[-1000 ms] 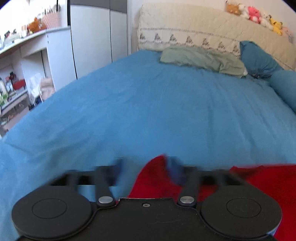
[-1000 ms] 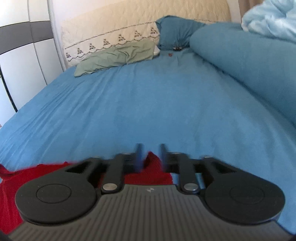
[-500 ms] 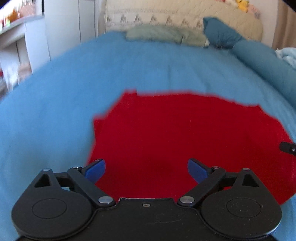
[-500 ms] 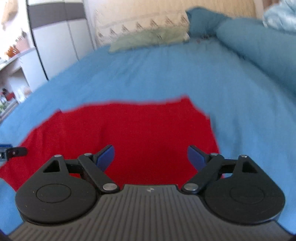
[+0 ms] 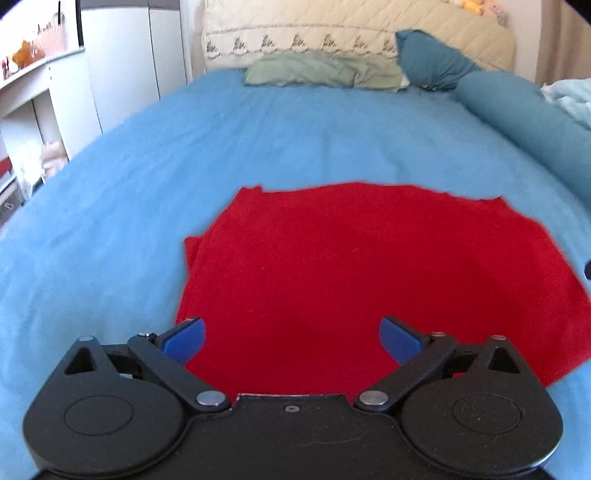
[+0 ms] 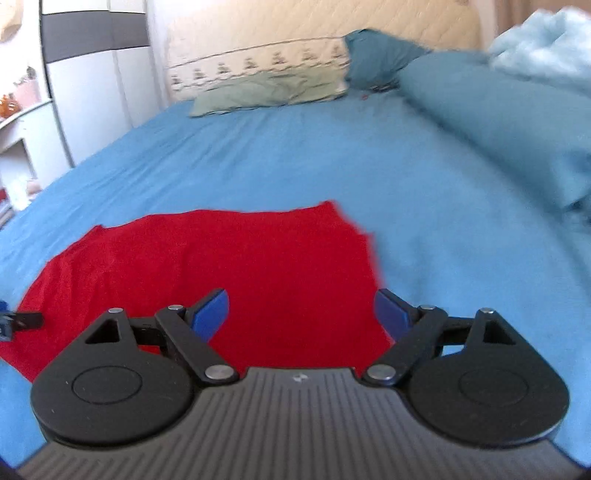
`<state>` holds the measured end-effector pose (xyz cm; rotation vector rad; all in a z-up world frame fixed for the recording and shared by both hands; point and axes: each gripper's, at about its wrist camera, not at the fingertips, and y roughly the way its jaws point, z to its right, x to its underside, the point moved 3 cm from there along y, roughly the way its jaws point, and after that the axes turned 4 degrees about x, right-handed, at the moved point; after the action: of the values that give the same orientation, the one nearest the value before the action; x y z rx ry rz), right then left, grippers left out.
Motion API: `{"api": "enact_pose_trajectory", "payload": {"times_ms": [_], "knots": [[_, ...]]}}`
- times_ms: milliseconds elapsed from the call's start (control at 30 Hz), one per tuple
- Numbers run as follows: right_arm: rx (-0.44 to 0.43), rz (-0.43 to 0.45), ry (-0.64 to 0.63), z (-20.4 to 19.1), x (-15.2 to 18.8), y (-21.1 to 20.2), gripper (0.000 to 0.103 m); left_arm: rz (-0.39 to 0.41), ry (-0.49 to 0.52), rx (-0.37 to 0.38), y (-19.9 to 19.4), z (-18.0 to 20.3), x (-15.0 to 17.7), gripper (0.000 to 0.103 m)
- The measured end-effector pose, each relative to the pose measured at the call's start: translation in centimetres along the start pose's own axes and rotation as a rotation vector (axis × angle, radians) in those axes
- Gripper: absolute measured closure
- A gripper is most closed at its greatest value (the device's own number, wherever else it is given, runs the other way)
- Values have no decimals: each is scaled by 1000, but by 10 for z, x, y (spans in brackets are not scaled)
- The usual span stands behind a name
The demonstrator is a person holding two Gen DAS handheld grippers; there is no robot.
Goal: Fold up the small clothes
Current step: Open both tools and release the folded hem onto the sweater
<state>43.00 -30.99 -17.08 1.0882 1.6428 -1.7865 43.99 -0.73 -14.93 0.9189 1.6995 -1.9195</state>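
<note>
A red garment [image 5: 369,266] lies flat on the blue bed sheet [image 5: 184,155], with a doubled edge along its left side. My left gripper [image 5: 291,338] is open and empty above the garment's near left part. In the right wrist view the same red garment [image 6: 229,266] lies ahead, and my right gripper [image 6: 301,314] is open and empty above its near right edge. The tip of the left gripper shows at the far left of the right wrist view [image 6: 18,320].
A green pillow [image 5: 321,70] and a dark blue pillow [image 5: 432,61] lie by the cream headboard [image 5: 351,29]. A rolled blue duvet [image 6: 498,118] runs along the right side. A white wardrobe [image 5: 122,62] and shelves [image 5: 26,96] stand to the left.
A second ago both grippers were shut on the red garment's edge near the sheet. They have let go, opened and pulled back, and the garment now lies flat in full view.
</note>
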Motion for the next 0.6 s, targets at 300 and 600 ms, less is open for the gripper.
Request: {"api": "enact_pose_trajectory", "payload": {"times_ms": [300, 600], "knots": [[44, -94, 75, 38, 56, -52, 3, -10, 37, 99, -16, 65, 18, 0], [3, -56, 452, 44, 101, -19, 6, -69, -5, 123, 19, 82, 19, 0]]}}
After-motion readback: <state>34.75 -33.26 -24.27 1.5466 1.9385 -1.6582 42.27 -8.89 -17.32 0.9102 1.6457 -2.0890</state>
